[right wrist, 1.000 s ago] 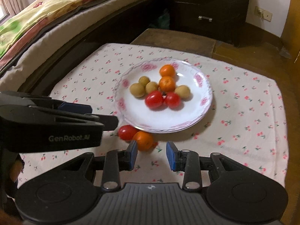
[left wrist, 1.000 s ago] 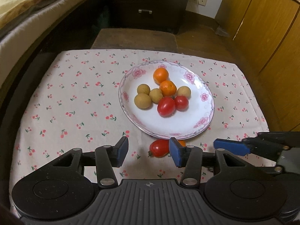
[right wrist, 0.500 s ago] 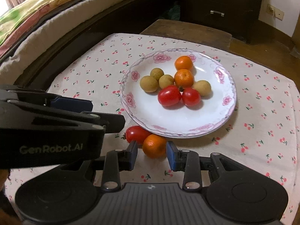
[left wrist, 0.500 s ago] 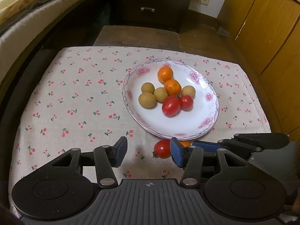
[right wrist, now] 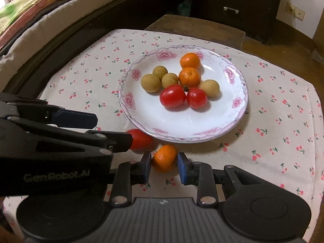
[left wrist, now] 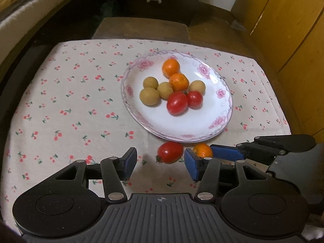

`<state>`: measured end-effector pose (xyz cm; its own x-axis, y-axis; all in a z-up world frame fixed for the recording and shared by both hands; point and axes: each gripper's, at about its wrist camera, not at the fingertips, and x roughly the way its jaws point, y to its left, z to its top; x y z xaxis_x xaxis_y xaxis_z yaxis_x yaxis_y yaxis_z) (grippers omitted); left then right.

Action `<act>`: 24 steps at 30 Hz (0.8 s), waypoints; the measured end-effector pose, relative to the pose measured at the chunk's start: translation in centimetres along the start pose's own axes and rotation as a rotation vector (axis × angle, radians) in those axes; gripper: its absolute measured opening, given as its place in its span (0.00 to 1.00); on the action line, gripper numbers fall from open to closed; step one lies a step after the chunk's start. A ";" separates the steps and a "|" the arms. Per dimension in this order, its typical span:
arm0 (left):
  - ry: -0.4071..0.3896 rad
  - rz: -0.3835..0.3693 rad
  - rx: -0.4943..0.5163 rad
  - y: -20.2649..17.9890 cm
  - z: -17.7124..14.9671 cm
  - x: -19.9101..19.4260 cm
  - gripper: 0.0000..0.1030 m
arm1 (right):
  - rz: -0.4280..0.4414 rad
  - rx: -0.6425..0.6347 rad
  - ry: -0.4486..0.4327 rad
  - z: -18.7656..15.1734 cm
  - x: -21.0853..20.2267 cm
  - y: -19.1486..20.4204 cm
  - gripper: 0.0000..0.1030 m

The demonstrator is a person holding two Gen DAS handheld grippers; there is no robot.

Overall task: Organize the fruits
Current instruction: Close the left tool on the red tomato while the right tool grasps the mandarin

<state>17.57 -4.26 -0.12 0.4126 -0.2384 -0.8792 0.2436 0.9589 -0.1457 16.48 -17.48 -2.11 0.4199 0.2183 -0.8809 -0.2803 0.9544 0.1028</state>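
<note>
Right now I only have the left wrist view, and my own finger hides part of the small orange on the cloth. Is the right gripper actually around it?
Observer: Yes. The right gripper has just been closing, and both pads press the orange between them.
Operator: Is it off the cloth?
Observer: Not that I can see. It appears to rest on the cloth, its shadow right beneath.
Operator: Tomato caught too?
Observer: No. The tomato lies outside the jaws, by the rim of the plate.
</note>
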 end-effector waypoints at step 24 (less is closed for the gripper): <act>0.058 0.042 0.077 -2.2 0.4 3.6 0.45 | -0.056 0.040 0.063 -0.5 -0.8 -1.5 0.29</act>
<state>18.82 -7.27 -2.75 0.3726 -0.1870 -0.9090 0.2953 0.9525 -0.0749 16.16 -19.18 -1.73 0.3780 0.1522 -0.9132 -0.2226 0.9724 0.0700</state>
